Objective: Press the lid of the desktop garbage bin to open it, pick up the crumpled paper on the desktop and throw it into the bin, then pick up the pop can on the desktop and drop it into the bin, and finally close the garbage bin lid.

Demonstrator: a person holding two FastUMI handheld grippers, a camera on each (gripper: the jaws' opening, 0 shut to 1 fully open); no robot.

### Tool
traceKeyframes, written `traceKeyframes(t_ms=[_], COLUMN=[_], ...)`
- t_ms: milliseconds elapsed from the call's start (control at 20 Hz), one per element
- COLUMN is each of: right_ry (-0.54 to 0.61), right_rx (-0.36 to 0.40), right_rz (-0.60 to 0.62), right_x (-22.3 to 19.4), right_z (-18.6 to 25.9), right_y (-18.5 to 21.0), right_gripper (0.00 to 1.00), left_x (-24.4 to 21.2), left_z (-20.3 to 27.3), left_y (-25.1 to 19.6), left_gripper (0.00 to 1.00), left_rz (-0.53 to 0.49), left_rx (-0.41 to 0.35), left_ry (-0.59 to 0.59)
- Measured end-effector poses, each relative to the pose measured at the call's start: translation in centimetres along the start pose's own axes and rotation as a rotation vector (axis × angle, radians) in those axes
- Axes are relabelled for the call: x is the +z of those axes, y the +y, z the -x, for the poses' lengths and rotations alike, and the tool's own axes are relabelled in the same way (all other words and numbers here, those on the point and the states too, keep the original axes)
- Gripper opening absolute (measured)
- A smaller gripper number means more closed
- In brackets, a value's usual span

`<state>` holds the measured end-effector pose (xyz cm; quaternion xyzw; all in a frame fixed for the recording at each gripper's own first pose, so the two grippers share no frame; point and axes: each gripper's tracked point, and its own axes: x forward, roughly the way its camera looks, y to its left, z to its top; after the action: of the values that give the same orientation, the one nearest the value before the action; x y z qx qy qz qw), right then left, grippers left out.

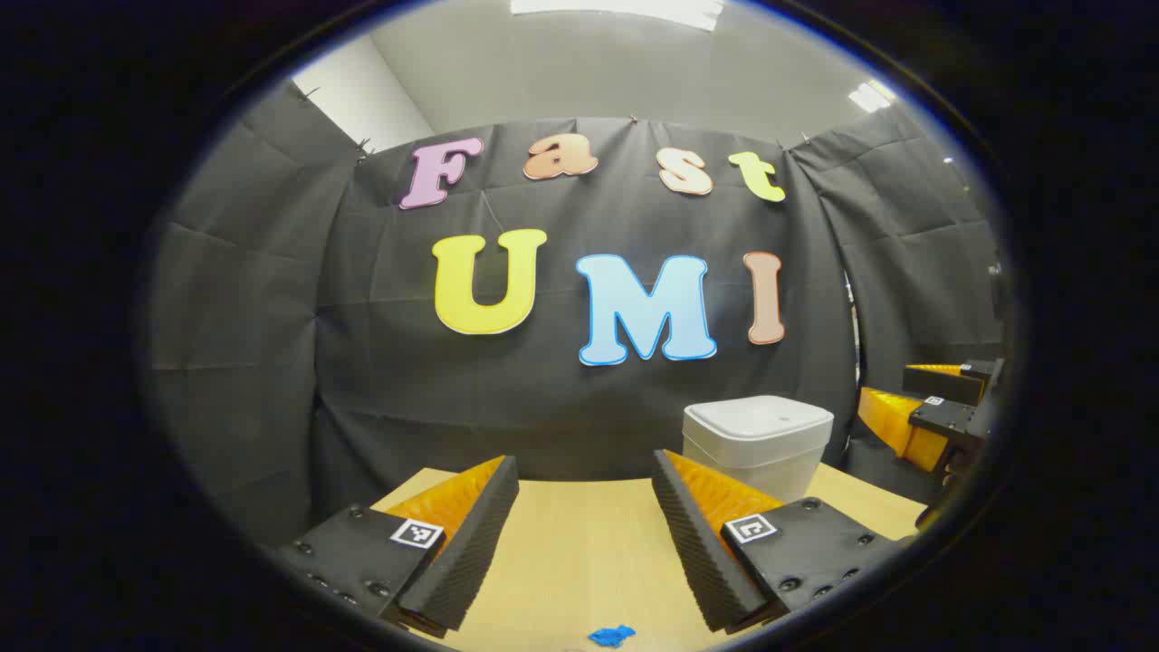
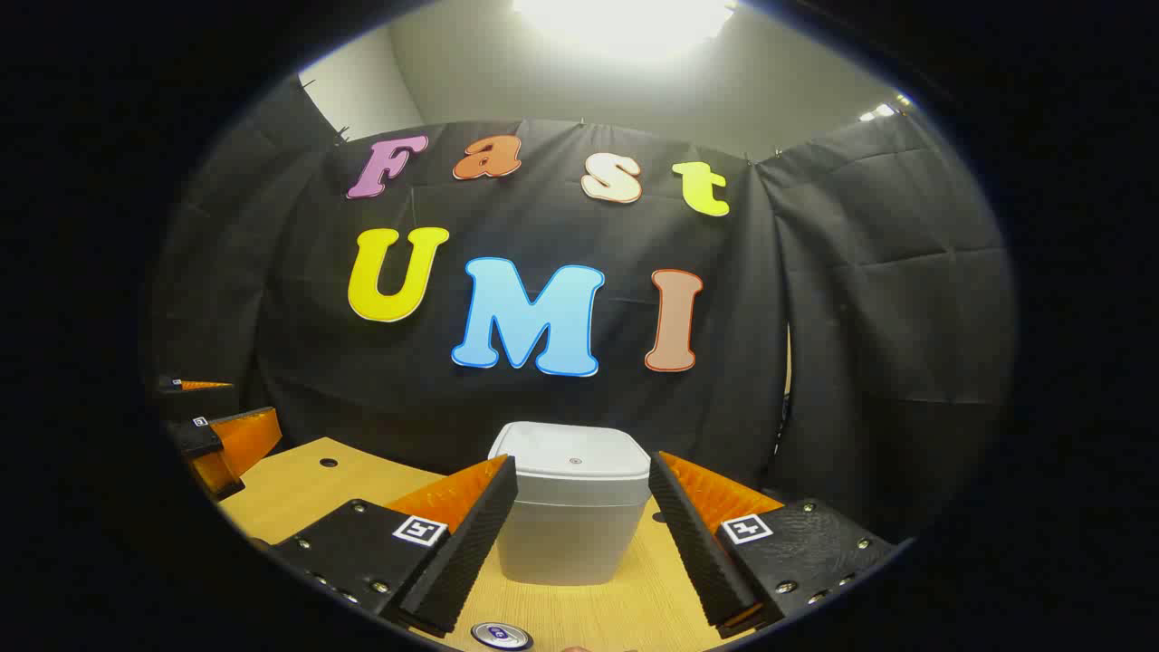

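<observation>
A white desktop garbage bin with its lid down stands on the wooden table, straight ahead of my right gripper, whose fingers stand open and apart from it. The pop can's top peeks in at the bottom of the right gripper view. In the left gripper view the bin sits to the right, beyond my open left gripper, which holds nothing. A small blue scrap lies on the table below the left gripper.
The wooden table ends at the black cloth wall close behind the bin. The right gripper shows at the far right of the left gripper view; the left gripper shows at the far left of the right gripper view.
</observation>
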<state>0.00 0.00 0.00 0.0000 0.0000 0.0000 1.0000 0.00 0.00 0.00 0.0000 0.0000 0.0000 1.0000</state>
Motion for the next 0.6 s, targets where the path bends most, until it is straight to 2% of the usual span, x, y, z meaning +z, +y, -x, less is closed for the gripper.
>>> traceKeyframes(t_ms=[600], right_ry=[0.005], right_rx=[-0.023], right_rz=[0.015], right_x=[0.38], right_z=[0.60], right_y=[-0.41], right_gripper=[0.94], left_x=[0.26], left_z=[-0.20], left_y=[-0.62], left_gripper=[1.00], left_rz=[0.016], left_rx=[-0.033], left_ry=[-0.013])
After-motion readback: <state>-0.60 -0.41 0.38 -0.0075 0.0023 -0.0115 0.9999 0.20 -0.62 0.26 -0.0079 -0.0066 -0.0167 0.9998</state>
